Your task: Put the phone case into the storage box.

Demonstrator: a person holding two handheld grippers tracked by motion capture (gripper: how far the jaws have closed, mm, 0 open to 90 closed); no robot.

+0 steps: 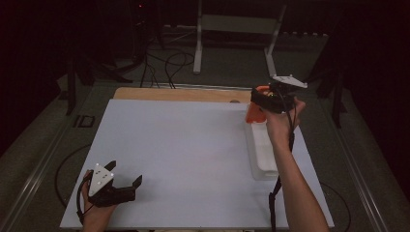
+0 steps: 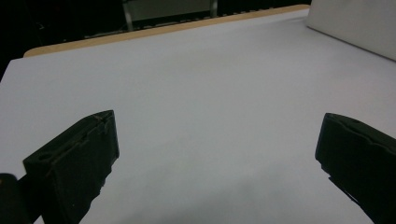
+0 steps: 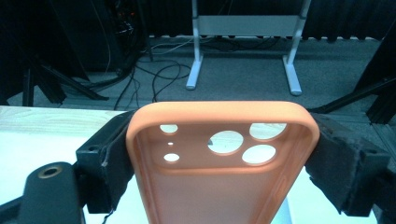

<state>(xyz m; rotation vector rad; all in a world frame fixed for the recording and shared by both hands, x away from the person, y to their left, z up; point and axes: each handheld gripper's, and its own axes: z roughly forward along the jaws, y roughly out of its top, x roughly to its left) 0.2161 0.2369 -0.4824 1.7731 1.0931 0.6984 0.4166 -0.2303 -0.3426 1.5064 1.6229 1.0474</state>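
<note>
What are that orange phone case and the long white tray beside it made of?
The orange phone case looks like soft matte silicone or rubbery plastic: rounded lip, no glare, moulded camera holes. The white tray looks like thin translucent plastic, with a faint sheen; the high view is too dim to be sure.

The case [image 3: 219,163] is plain orange. The grippers [image 1: 126,186] [image 1: 261,99] are black, each topped with a grey plate [image 1: 101,176]. The table [image 1: 183,145] is white, with a light wood strip [image 1: 179,94] at its far edge. The tray [image 1: 263,154] is translucent white.
</note>
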